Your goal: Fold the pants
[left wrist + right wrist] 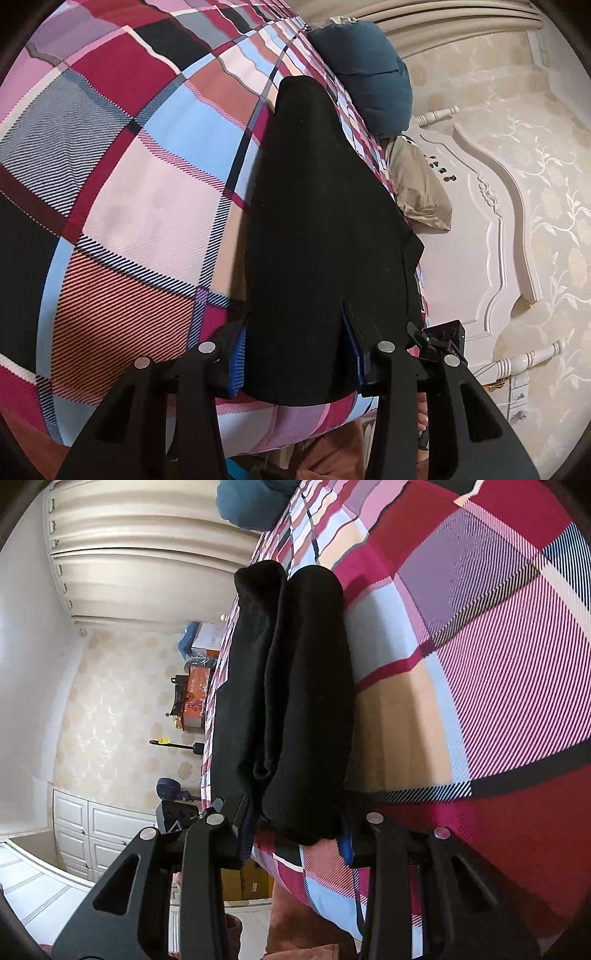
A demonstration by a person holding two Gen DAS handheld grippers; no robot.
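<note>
Nearest the left wrist camera, the left gripper (295, 354) is seen clamped on the near end of the black pants (317, 229), its blue-ribbed pads (238, 360) pressed against both sides of the folded cloth. In the right wrist view, the right gripper (295, 830) is likewise closed on the near end of the pants (295, 701), a blue pad (346, 840) showing at one edge of the fabric. The pants are laid lengthwise along the edge of the plaid bedspread (140, 177), where they are seen as two thick folded layers side by side, stretching away from the jaws. In the left wrist view, part of the other gripper (441, 338) is glimpsed just beside the pants.

Further along the pants, the plaid bedspread (480, 664) is spread in pink, red, blue and black squares. Beyond the far end of the pants, a beige pillow (421, 192) and a dark blue pillow (373, 74) are found against the cream headboard (491, 206). Past the bedspread's edge, white cabinets (92, 834) and boxes (197, 694) are seen against the patterned wall.
</note>
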